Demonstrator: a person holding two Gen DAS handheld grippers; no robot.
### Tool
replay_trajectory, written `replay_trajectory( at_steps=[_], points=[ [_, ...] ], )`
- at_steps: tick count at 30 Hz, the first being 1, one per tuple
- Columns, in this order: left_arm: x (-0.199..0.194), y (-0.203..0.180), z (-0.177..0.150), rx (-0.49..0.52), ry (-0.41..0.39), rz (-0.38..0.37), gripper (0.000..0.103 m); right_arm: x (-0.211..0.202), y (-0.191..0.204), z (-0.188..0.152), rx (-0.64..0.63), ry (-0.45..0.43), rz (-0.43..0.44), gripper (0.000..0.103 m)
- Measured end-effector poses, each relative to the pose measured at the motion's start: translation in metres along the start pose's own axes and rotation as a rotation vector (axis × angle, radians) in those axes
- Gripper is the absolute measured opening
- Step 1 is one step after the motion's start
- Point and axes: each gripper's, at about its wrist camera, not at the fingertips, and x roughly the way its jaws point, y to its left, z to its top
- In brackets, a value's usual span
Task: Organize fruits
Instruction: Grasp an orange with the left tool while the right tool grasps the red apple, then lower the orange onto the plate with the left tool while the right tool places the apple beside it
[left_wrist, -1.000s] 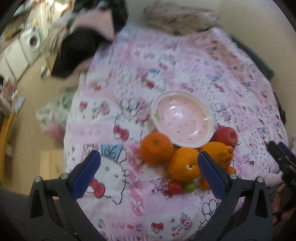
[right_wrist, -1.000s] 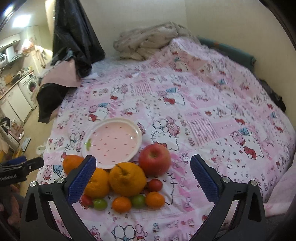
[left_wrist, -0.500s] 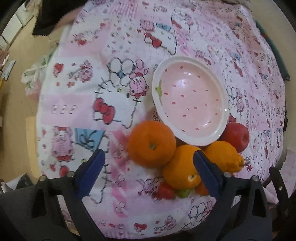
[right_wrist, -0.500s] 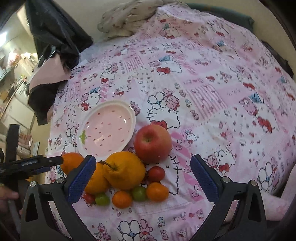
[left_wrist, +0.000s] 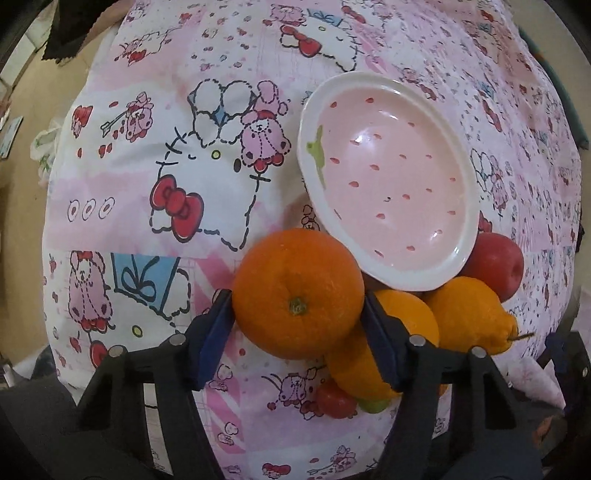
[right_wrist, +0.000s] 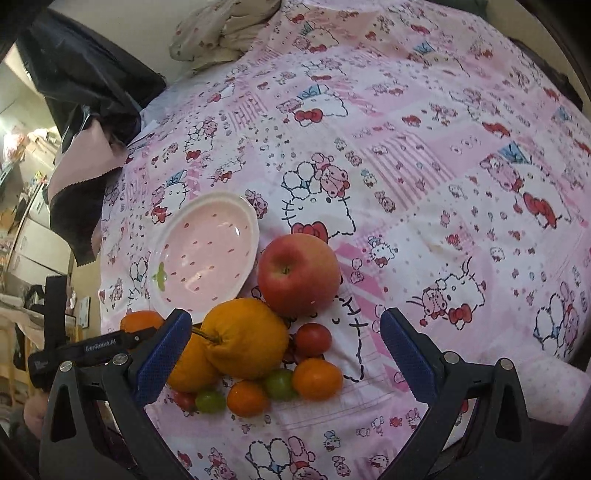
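A pink strawberry-print bowl (left_wrist: 388, 184) sits empty on the bed, also in the right wrist view (right_wrist: 207, 254). My left gripper (left_wrist: 299, 332) is shut on a large orange (left_wrist: 299, 291) just in front of the bowl. Beside it lie a second orange (left_wrist: 399, 332), a stemmed orange citrus (left_wrist: 469, 314) and a red apple (left_wrist: 498, 264). My right gripper (right_wrist: 286, 350) is open above the pile, over the stemmed citrus (right_wrist: 247, 339), the apple (right_wrist: 299, 273) and several small red, green and orange fruits (right_wrist: 280, 384).
A pink cartoon-print quilt (right_wrist: 406, 166) covers the bed. Black and pink clothing (right_wrist: 85, 122) hangs over its far left edge and a crumpled blanket (right_wrist: 221, 29) lies at the back. The floor (left_wrist: 18, 184) drops away on the left.
My left gripper has moved down and forward and closed on the large orange. My right gripper has come closer to the fruit pile and stays open.
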Motion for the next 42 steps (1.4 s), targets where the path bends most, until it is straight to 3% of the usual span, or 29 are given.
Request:
replay_trajectory(
  at_steps=[9, 16, 23, 29, 32, 42],
  points=[
    [-0.034, -0.004, -0.011, 0.030, -0.088, 0.063, 0.064, 0.011, -0.024, 0.018, 0.123, 0.079, 0.002, 0.103],
    [-0.038, -0.007, -0.012, 0.038, -0.085, 0.064, 0.064, 0.067, -0.006, 0.043, -0.005, 0.218, -0.098, 0.103],
    [-0.046, -0.008, -0.011, 0.052, -0.119, 0.074, 0.064, 0.112, 0.007, 0.038, -0.102, 0.302, -0.160, 0.103],
    [-0.046, -0.014, -0.006, 0.063, -0.129, 0.078, 0.064, 0.133, 0.008, 0.034, -0.145, 0.320, -0.213, 0.099],
    [-0.047, -0.017, -0.006, 0.070, -0.134, 0.073, 0.064, 0.141, 0.006, 0.033, -0.125, 0.338, -0.171, 0.087],
    [-0.050, -0.023, -0.004, 0.082, -0.155, 0.067, 0.064, 0.125, 0.002, 0.041, -0.126, 0.281, -0.180, 0.086]
  ],
)
